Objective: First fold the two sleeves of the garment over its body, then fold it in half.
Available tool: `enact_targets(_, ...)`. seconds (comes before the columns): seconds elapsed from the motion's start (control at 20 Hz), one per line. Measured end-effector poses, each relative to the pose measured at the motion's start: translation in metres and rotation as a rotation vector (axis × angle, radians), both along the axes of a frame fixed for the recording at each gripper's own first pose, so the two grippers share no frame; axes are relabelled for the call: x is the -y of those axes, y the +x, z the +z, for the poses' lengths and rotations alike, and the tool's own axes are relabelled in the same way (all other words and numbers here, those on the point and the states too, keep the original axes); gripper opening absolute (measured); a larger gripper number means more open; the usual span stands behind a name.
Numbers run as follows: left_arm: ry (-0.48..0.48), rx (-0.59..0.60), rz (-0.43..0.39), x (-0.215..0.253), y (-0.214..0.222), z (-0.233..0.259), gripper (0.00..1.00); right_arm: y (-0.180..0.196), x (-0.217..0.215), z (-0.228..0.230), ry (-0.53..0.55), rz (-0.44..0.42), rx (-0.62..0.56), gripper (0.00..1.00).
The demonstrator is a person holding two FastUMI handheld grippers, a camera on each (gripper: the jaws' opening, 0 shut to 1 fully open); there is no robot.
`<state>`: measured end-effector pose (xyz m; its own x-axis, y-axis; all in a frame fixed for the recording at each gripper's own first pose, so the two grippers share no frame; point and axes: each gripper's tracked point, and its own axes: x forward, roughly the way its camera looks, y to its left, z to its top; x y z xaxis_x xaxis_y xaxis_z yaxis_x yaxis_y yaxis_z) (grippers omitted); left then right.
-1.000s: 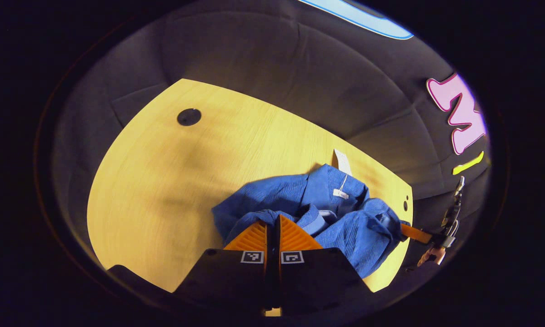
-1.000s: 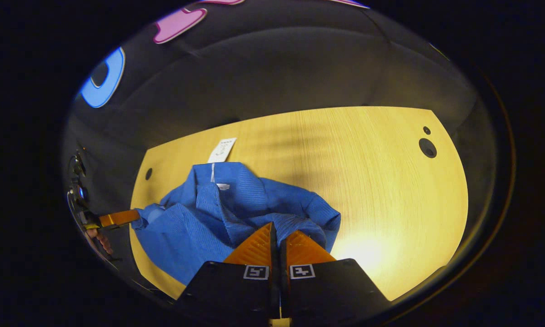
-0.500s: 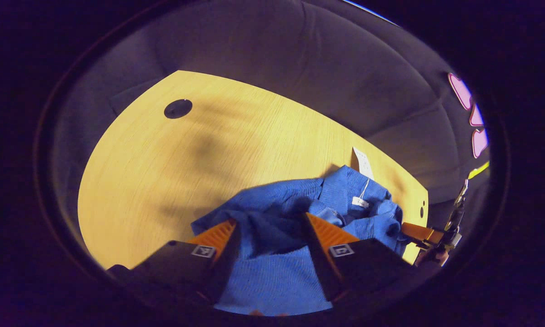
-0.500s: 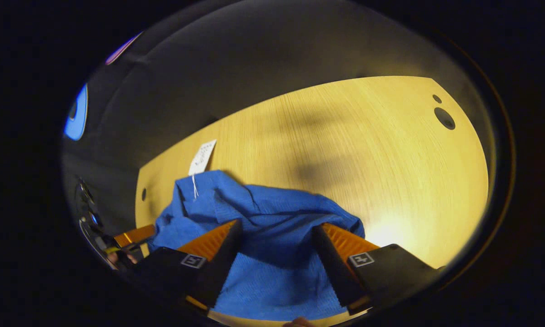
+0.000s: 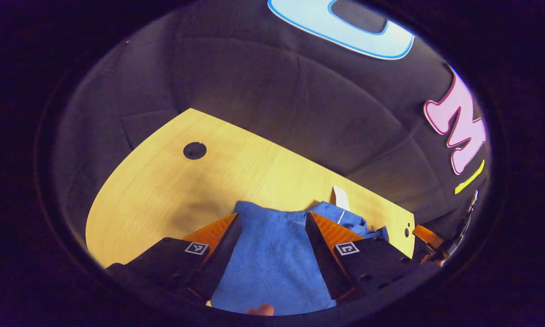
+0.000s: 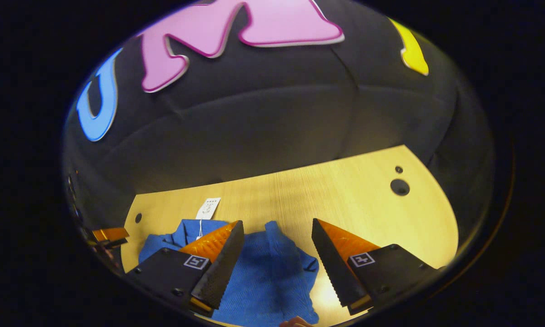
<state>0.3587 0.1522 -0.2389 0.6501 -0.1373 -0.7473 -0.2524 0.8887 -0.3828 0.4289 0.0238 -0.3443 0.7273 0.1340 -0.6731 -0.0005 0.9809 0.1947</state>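
A blue knitted garment (image 5: 272, 263) lies flattened on the wooden table (image 5: 163, 195), a white paper tag (image 5: 340, 198) on a string at its far edge. My left gripper (image 5: 272, 220) hangs open above the garment with only cloth showing between its fingers. In the right gripper view the same blue garment (image 6: 267, 272) and its tag (image 6: 208, 208) lie below my right gripper (image 6: 277, 225), which is also open and holds nothing. The right gripper (image 5: 424, 235) shows at the table's right edge in the left gripper view. The left gripper (image 6: 108, 235) shows at the far left of the right gripper view.
The table has a round cable hole (image 5: 194, 150) at its far left and another hole (image 6: 399, 186) at its far right. The black booth wall rises right behind the table's far edge. Bare wood lies to the left (image 5: 154, 204) and right (image 6: 381, 213) of the garment.
Both grippers were shut on the garment a second ago, then opened and let it drop. Since then both have lifted and tilted up, and the garment lies flatter.
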Motion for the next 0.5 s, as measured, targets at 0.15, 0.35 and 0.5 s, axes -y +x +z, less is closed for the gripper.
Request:
enact_targets(0.15,0.056,0.098,-0.030,0.008,-0.021,0.039,0.84,-0.025,-0.016,0.046,-0.030,0.052,0.107,0.96)
enact_targets(0.35,0.245,0.243,-0.092,0.020,-0.059,0.084,0.84,-0.075,-0.029,0.111,-0.103,0.105,0.258,0.96)
enact_targets(0.5,0.307,0.361,-0.144,0.051,-0.097,0.118,0.84,-0.120,-0.034,0.154,-0.226,0.132,0.407,0.97)
